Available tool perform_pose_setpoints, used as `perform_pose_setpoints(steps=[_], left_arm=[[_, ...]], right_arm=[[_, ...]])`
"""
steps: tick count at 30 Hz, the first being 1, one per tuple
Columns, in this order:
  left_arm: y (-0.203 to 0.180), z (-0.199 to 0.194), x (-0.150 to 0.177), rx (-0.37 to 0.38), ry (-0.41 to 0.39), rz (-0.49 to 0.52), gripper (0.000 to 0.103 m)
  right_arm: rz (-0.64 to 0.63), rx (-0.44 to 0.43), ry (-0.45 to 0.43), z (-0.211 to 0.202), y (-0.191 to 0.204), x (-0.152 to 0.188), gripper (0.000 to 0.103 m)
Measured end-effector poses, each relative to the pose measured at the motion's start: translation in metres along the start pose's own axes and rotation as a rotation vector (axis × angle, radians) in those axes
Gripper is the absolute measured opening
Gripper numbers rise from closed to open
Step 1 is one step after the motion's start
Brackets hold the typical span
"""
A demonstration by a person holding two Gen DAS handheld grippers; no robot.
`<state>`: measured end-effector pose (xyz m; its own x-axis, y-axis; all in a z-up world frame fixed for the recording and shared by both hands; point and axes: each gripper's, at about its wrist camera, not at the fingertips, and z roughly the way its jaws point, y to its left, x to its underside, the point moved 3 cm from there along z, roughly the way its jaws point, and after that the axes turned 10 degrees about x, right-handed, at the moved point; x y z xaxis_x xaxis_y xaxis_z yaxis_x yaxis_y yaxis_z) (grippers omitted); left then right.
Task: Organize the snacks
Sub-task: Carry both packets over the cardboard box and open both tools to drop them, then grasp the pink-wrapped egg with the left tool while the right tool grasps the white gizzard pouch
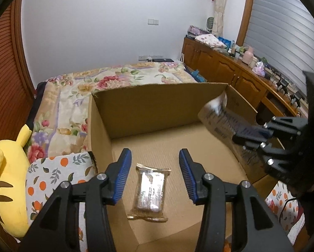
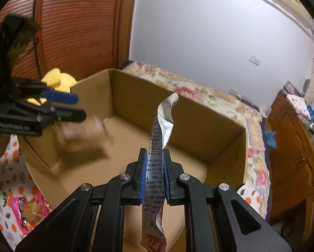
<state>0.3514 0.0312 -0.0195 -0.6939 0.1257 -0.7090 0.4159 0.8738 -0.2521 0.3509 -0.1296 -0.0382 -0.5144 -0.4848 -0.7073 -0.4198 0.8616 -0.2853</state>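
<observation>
Two tongs over box (image 1: pixel 157 107): left tongs (image 1: pixel 154 176) spread above dropped snack pack (image 1: pixel 149 191); right tongs (image 2: pixel 154 174) pinching foil packet (image 2: pixel 159 147), prob. for drop-in next.

The left claw (image 1: pixel 154 176) gapes wide; the right claw (image 2: pixel 154 174) is clamped.

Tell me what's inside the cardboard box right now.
One clear-wrapped snack bar lies on the brown cardboard box floor. The right gripper holds a silver printed packet above it. The near corner is hidden.
</observation>
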Motion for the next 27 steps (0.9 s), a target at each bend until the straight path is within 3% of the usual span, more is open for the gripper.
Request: perform_pose_setpoints(steps=[9,11,13,20,27], left_arm=[[-0.009,-0.037,0.007,0.002,-0.047,0.029,0.05],[-0.011,-0.046,0.011,-0.001,-0.057,0.034,0.051],[-0.014,-0.057,0.016,0.001,-0.069,0.035,0.052],[-0.027,-0.087,0.04,0.009,-0.093,0.048,0.057],[-0.045,-0.102,0.075,0.025,-0.083,0.073,0.061]], right_arm=[[0.024,0.001,0.029,0.005,0.0,0.007,0.013],[0.045,0.0,0.024,0.001,0.0,0.005,0.019],[0.056,0.0,0.017,-0.003,0.001,0.002,0.02],[0.102,0.004,-0.047,-0.053,0.0,0.008,0.022],[0.148,0.007,-0.092,-0.106,-0.001,0.034,0.029]])
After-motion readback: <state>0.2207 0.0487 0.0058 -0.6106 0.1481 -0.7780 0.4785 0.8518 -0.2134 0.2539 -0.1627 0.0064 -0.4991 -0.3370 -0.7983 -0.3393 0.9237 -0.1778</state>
